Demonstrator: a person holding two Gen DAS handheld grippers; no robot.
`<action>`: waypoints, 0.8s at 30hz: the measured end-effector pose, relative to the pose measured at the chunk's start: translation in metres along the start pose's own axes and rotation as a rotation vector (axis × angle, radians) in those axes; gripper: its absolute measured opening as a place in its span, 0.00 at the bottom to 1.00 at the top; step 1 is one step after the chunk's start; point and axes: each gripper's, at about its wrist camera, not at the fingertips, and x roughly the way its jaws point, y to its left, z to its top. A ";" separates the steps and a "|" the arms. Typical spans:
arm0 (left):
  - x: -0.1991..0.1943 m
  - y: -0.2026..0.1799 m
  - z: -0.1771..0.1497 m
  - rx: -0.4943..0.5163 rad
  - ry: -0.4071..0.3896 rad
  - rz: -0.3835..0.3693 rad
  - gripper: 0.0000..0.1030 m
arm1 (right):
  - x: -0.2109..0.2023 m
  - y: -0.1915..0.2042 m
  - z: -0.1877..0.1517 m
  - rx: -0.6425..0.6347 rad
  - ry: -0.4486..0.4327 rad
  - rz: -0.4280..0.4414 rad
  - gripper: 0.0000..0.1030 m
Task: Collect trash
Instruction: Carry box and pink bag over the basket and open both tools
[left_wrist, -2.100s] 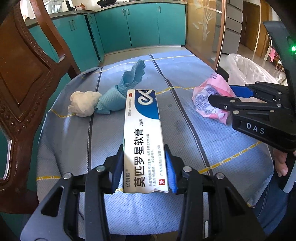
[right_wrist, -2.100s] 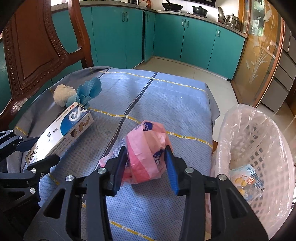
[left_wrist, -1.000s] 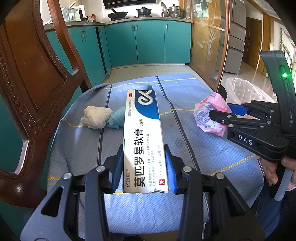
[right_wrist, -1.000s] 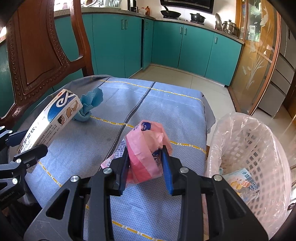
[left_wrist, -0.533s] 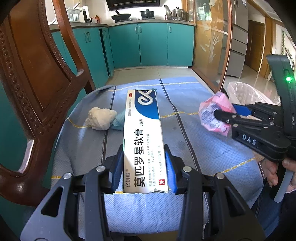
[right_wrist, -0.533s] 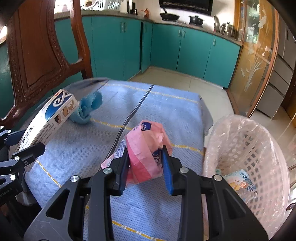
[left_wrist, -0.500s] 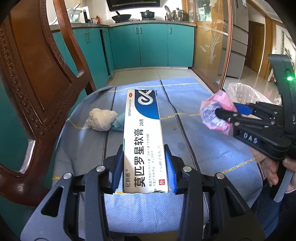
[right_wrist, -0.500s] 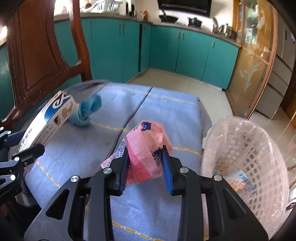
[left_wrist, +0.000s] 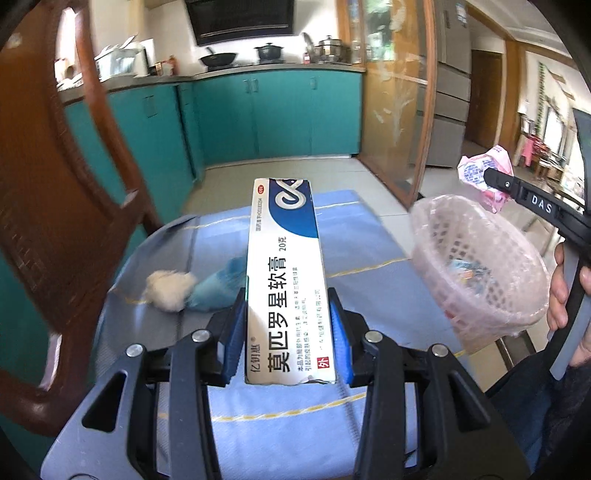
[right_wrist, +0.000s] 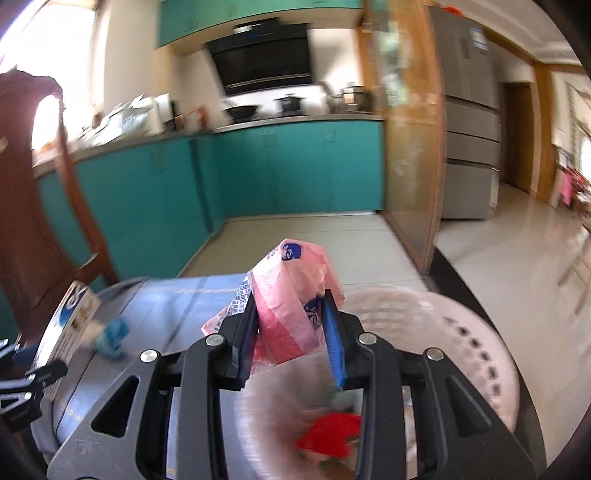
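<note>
- The table is covered with a blue cloth that has yellow lines and dark stripes.
- A dark wooden chair stands at the left side of the table, close to it.
- The basket is a pale plastic one with a thin bag inside as liner. It sits at the right side of the table. Some trash already lies in it: a bluish packet, and in the right wrist view also something red, blurred.
- The left gripper pinches a long white and blue box by its near end, with the blue pads pressed on its two long sides. The box points forward over the table, with the printed face up.
- The right gripper is closed on a crumpled pink bag, which sticks up between the pads. In the left wrist view this gripper holds the bag above the far rim of the basket, and a hand grips its handle.
- A blue rag lies on the cloth, partly hidden behind the box.
- A beige wad lies touching the rag on its left side.
</note>
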 end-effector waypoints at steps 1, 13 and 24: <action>0.001 -0.006 0.002 0.012 -0.003 -0.009 0.40 | -0.001 -0.010 0.001 0.023 -0.001 -0.017 0.33; 0.031 -0.081 0.023 0.088 0.026 -0.189 0.40 | -0.011 -0.062 -0.012 0.049 0.002 -0.182 0.33; 0.073 -0.171 0.041 0.179 0.075 -0.329 0.42 | 0.001 -0.093 -0.024 0.132 0.113 -0.175 0.33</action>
